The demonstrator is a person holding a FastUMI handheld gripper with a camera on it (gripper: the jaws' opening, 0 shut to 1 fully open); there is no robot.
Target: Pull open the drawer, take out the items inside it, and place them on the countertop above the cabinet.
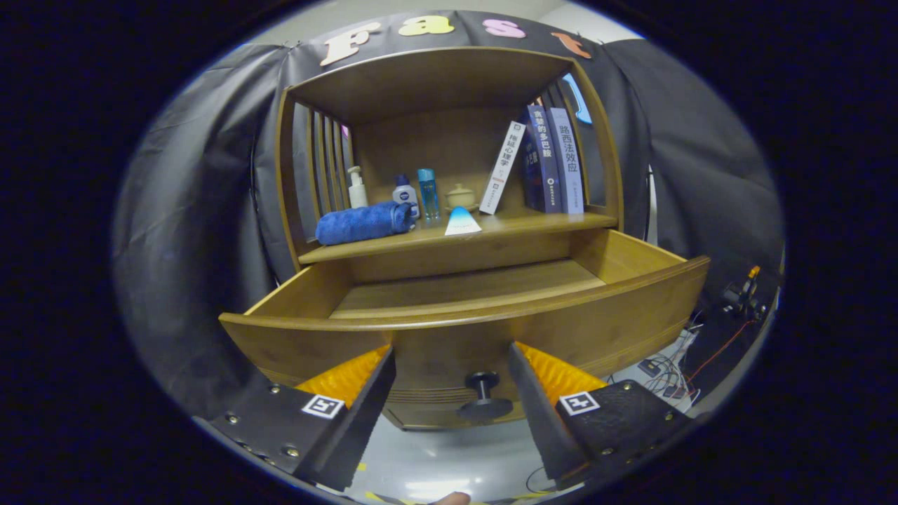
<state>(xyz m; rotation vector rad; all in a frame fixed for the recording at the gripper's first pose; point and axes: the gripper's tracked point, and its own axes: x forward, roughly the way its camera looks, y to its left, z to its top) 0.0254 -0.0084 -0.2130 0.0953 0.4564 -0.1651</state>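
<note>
The drawer [463,308] stands pulled well out of the cabinet [449,140], its long front board running crosswise just ahead of the gripper [452,379]. The gripper is released: its two fingers [365,400] are spread wide with nothing between them but air, and the drawer's dark knob [483,396] sits in that gap, closer to the right finger and touched by neither.

What the coming move turns on is height. The inside of the drawer lies above and beyond the front board as seen from the gripper, so my judgement is that the gripper must rise over that board before it can reach down for anything.

The part of the drawer floor that shows, toward the back, looks bare. The nearer strip, right behind the front board, is hidden by the board itself (an item could still lie there, I cannot tell).

On the surface above the drawer lie a rolled blue towel [365,222], several small bottles [405,193], a little lidded pot [461,197] and a blue-and-white tube [461,221], with books [551,161] leaning further along. Whether any of these came from the drawer cannot be said.
</note>
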